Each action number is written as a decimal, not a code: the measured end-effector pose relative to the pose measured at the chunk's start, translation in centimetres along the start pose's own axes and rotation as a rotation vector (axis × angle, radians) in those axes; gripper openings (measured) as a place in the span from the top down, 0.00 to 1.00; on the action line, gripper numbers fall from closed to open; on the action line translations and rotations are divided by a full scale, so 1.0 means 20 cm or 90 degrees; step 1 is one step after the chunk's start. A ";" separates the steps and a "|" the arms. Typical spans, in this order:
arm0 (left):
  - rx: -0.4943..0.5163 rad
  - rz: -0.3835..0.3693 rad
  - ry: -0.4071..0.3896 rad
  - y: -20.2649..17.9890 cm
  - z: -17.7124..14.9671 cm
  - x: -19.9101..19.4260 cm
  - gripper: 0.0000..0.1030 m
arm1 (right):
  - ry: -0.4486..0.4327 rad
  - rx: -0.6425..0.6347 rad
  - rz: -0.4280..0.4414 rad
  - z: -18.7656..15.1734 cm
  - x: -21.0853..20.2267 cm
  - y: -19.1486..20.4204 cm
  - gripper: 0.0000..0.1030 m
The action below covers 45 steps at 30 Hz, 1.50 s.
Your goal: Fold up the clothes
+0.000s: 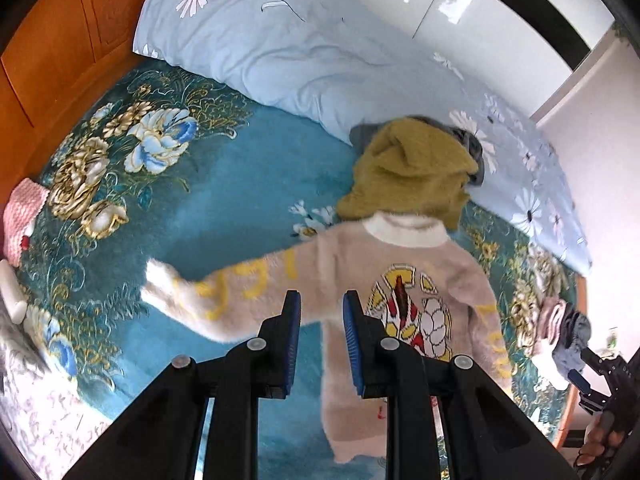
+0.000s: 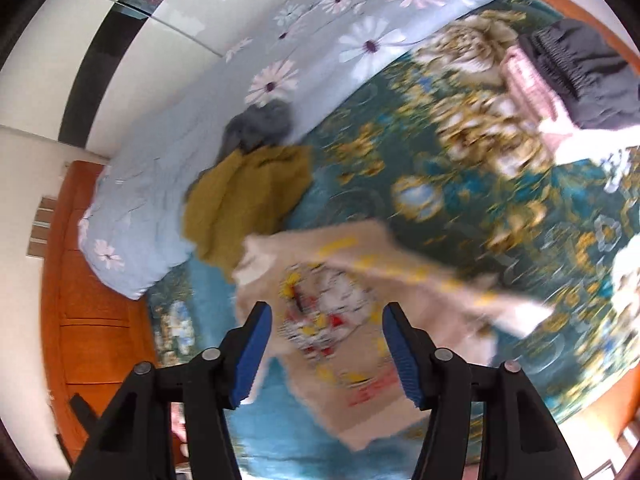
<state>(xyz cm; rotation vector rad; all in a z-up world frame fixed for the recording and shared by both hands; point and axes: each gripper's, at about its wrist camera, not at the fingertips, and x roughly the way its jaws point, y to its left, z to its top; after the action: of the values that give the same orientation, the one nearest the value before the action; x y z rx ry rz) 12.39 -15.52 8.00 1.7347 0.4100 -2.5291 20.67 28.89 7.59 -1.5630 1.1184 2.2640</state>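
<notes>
We hold the left gripper (image 1: 320, 312) low over the bed (image 1: 224, 208), its fingers (image 1: 292, 336) parted with nothing between them, pointing along the sweater (image 1: 400, 280). The right gripper (image 2: 327, 322) hangs above the same sweater (image 2: 336, 304) from the other side, fingers (image 2: 404, 356) spread wider and empty; that view is blurred. The sweater lies flat, print up, on the teal floral blanket, white collar toward the quilt (image 1: 280, 40), one sleeve stretched out to our left and the other lying down along its right side. Touching the collar sits a mustard garment (image 1: 408, 168) with a grey one (image 1: 474, 148) behind it, both against the quilt's edge. Open blanket lies to the left of the sleeve up to the wooden headboard (image 1: 60, 64). Folded clothes (image 1: 560, 328) sit near the bed's right edge, and a pink knit (image 1: 22, 216) at the far left.
</notes>
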 end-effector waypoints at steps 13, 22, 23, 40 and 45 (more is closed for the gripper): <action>-0.009 0.126 0.043 -0.20 -0.23 -0.10 0.72 | 0.158 -0.167 -0.057 0.04 0.47 -0.35 0.34; -0.050 0.188 0.038 -0.16 -0.29 -0.19 0.71 | 0.220 -0.321 -0.127 0.05 0.79 -0.22 0.37; -0.055 0.193 0.039 -0.15 -0.29 -0.19 0.71 | 0.225 -0.327 -0.132 0.05 0.81 -0.22 0.49; -0.082 0.209 0.095 -0.16 -0.33 -0.05 0.71 | 0.102 -0.465 -0.210 0.66 0.72 -0.07 0.92; -0.073 0.217 0.103 -0.18 -0.30 -0.03 0.71 | 0.077 -0.517 -0.268 0.85 0.84 0.10 0.92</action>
<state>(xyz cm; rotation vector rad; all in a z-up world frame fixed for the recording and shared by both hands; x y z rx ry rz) 17.42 -10.68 7.11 1.7952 0.2353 -2.1018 -0.15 34.37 -3.14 -1.9551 -0.1982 2.4419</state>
